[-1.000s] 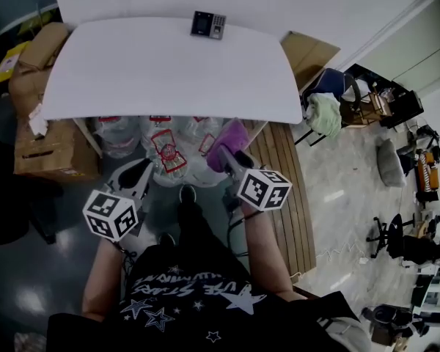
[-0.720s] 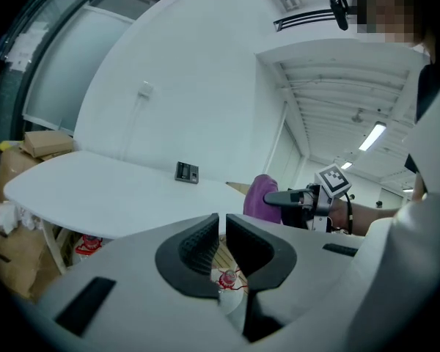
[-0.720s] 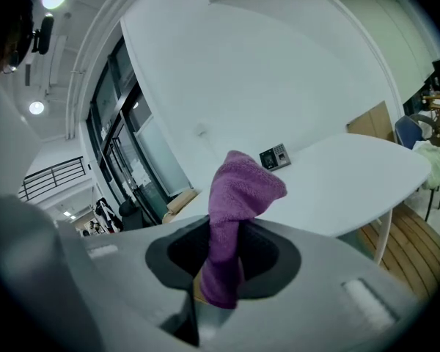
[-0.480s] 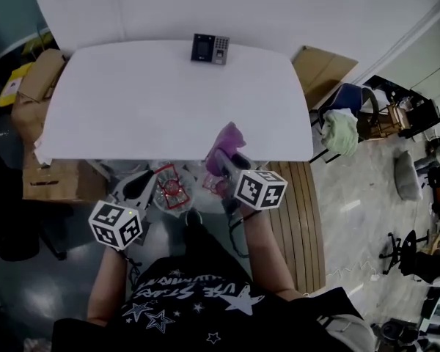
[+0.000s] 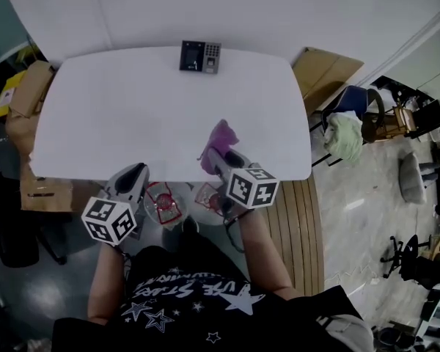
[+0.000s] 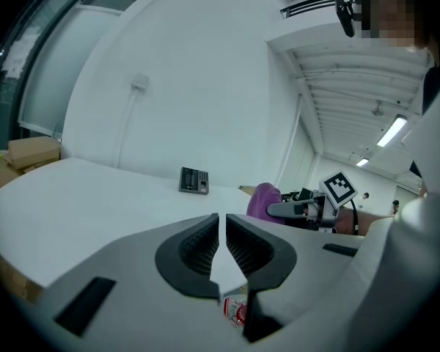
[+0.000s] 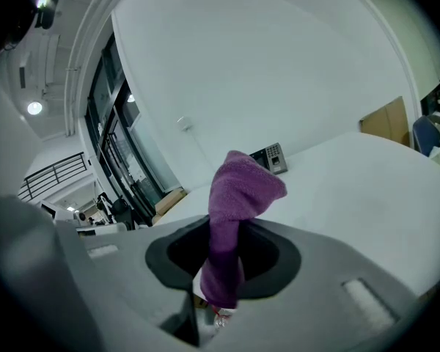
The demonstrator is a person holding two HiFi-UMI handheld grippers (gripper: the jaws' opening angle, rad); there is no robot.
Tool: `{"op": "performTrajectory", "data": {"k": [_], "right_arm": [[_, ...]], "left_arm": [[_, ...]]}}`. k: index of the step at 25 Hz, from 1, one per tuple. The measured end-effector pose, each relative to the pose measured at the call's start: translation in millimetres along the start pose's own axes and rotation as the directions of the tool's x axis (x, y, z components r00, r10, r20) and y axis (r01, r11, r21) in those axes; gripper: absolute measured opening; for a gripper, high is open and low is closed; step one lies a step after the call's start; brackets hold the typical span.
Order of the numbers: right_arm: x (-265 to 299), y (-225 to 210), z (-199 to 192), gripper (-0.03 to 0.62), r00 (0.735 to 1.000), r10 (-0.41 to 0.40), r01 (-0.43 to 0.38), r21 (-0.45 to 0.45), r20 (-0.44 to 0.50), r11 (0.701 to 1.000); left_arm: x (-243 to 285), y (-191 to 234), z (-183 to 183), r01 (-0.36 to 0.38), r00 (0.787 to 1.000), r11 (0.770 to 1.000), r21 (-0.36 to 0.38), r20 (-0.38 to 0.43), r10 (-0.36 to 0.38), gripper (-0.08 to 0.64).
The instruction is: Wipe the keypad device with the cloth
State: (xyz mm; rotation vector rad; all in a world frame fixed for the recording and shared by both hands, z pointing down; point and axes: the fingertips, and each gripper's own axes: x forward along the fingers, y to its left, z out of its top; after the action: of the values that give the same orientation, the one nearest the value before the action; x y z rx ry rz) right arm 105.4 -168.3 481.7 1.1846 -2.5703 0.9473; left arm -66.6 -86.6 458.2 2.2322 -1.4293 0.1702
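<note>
The dark keypad device lies at the far edge of the white table; it also shows small in the left gripper view and behind the cloth in the right gripper view. My right gripper is shut on a purple cloth that stands up from its jaws, just over the table's near edge. My left gripper hovers at the near edge, left of the right one, jaws shut with nothing between them. The keypad is well ahead of both grippers.
Cardboard boxes stand left of the table. Water bottles with red labels sit under its near edge. To the right are a wooden pallet, a cardboard sheet and a chair with a green cloth.
Both grippers have come forward toward the table. The purple cloth now hangs over the table's near edge instead of short of it. The left gripper stays empty.
</note>
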Motion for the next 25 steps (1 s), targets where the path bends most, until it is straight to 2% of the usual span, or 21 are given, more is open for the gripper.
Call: {"op": "performTrajectory", "data": {"k": [6,13,25], "right_arm": [[16,-14,5,0.092,1.0,-0.008,0.008,-0.005,-0.017,1.0],[36,-15,15,0.092,1.0,-0.025,0.025,-0.024,-0.001,0.999],[102,-24,65,0.092,0.986,-0.164,0.165,-0.007,0.032,0.986]], "left_arm": [[20,9,7,0.002,1.0,1.0,-0.002,-0.014,-0.002,0.037],[42,28,9,0.049,0.999,0.999,-0.009,-0.021,-0.049,0.037],[96,97,60,0.171,0.984,0.985,-0.012,-0.05,-0.172,0.037]]}}
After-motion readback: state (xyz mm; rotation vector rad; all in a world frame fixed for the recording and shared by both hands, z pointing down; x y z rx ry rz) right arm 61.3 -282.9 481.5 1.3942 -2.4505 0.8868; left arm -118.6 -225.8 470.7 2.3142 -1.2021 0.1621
